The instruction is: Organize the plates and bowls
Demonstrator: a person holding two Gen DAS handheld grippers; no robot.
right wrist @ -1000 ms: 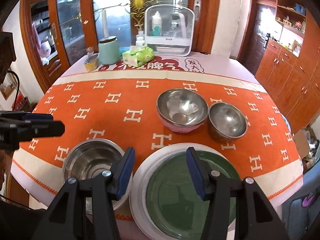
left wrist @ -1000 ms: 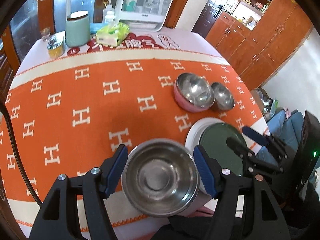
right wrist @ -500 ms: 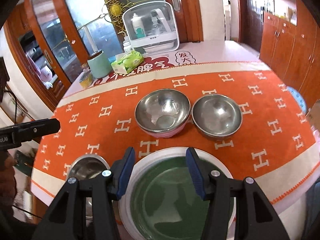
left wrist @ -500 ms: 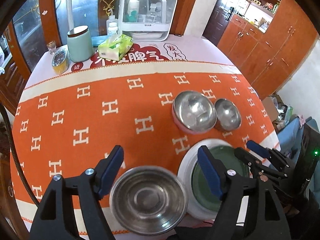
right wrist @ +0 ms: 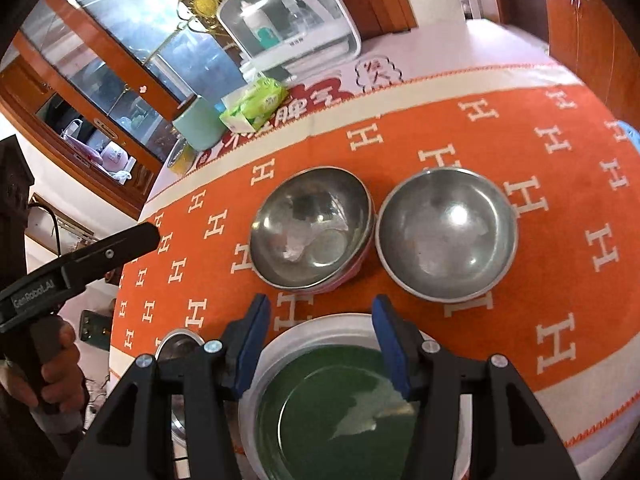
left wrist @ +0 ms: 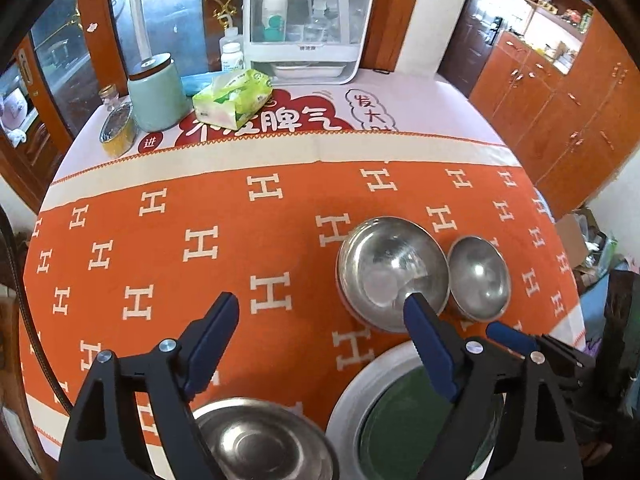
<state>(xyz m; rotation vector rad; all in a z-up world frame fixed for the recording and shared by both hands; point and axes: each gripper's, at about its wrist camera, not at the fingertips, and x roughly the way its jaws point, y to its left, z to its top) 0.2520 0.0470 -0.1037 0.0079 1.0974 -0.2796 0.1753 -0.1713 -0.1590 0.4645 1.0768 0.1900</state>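
Fingers first: my left gripper (left wrist: 320, 322) is spread wide and grasps nothing, hanging above the orange cloth (left wrist: 168, 240); my right gripper (right wrist: 320, 320) is also released, poised over the far rim of the green plate (right wrist: 340, 412). Nothing looks stacked yet, so I judge I am between picks. A flat steel bowl (left wrist: 260, 440) sits at the near edge, just beside the plate. Beyond lie the pink-sided bowl (right wrist: 312, 228) and the smaller steel bowl (right wrist: 446, 234), side by side, rims nearly touching. Next I would probably close on a bowl rim, squarely, since polished steel may slip. At the far side of the bench stand a tissue pack (left wrist: 232, 98), a mint canister (left wrist: 156, 94) and a white cabinet (left wrist: 304, 24); wooden cupboards (left wrist: 560, 92) line the room.
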